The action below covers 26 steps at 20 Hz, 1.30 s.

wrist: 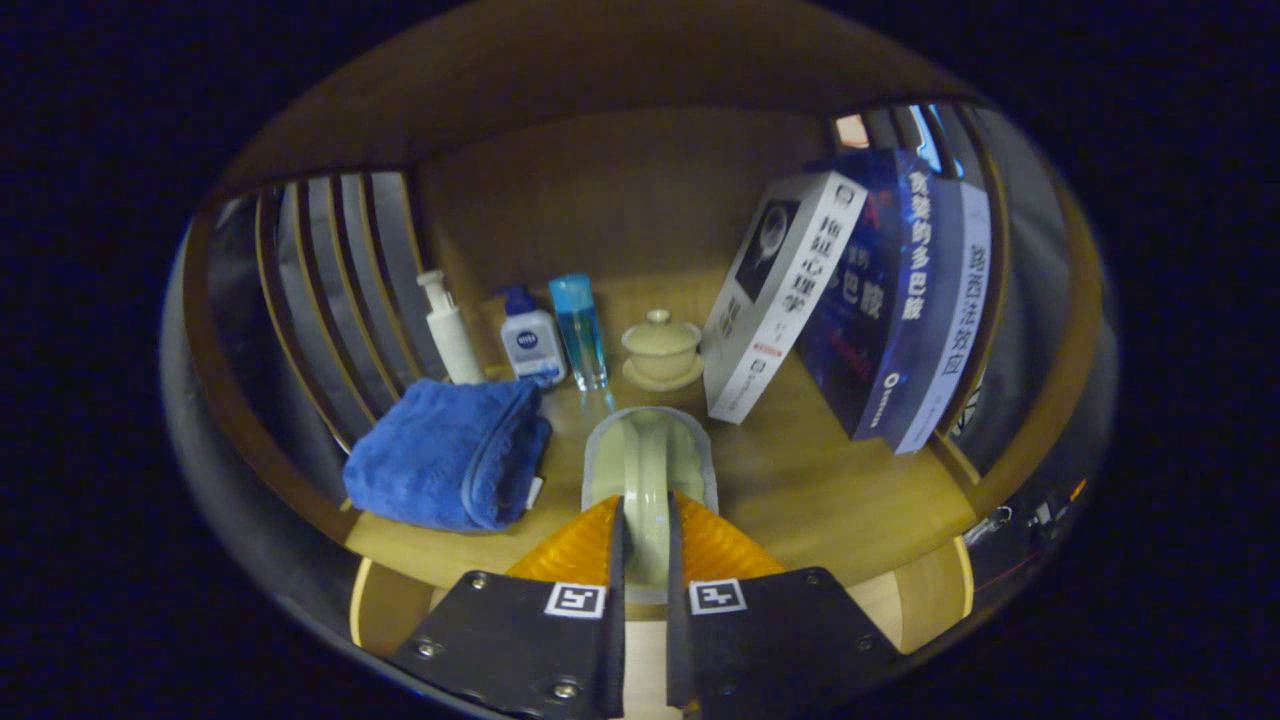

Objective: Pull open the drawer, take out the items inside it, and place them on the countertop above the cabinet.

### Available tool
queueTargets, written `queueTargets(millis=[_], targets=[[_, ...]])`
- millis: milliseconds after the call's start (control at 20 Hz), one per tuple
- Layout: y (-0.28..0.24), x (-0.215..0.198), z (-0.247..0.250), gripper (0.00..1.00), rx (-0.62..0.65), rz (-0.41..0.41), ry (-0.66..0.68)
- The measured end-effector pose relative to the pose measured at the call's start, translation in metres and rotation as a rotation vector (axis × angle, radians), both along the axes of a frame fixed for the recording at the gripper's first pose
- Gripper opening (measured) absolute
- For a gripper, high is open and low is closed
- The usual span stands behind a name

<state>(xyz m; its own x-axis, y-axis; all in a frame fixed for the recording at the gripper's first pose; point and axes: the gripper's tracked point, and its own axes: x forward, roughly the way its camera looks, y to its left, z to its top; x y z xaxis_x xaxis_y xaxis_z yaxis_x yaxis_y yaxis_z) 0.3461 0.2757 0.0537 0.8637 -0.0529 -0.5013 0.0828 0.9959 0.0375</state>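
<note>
Here the tabletop [800, 480], a wooden surface walled behind and slatted at both sides, carried everything in view. Largest were the books [860, 300], three of them leaning together toward the right slats, the white one in front. Next in size was the blue towel [450, 455], folded and lying left of the fingers, close beside the item they held. Along the back wall stood a row of smaller things: a white pump bottle [447, 330], a squat tube [531, 340] with a blue cap, a clear blue bottle [579, 330], and a lidded cup [661, 348] on its saucer, just left of the white book.

The gripper [646, 540] had its fingers pressed close on a pale green holder [648, 450], a curved piece with a grey-edged base, pinched by its upright rib. It hung low over the wood, ahead of the fingers, between towel and white book; whether its base touched the wood could not be told.

The step seemed to be setting this piece down. Doing it well would mean lowering it flat into the bare patch short of the cup, keeping clear of the towel's edge, then spreading the fingers only once the base sat steady, and backing straight out so the rib was not dragged over. The drawer lay somewhere below.
</note>
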Motion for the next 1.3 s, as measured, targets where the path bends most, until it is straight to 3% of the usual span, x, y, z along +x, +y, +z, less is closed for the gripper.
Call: queueTargets(millis=[250,600,700,850,1000,1300], targets=[[0.01,0.043,0.0,0.17,0.02,0.022,-0.11],[0.007,0.058,-0.003,0.17,0.053,0.0,-0.137],[0.016,0.056,0.001,0.49,0.084,0.051,-0.153],[0.004,0.037,0.007,0.96,0.012,0.003,-0.193],[0.005,0.005,0.032,0.99,0.012,-0.033,-0.269],[0.027,-0.078,0.07,0.99,-0.011,0.015,-0.33]])
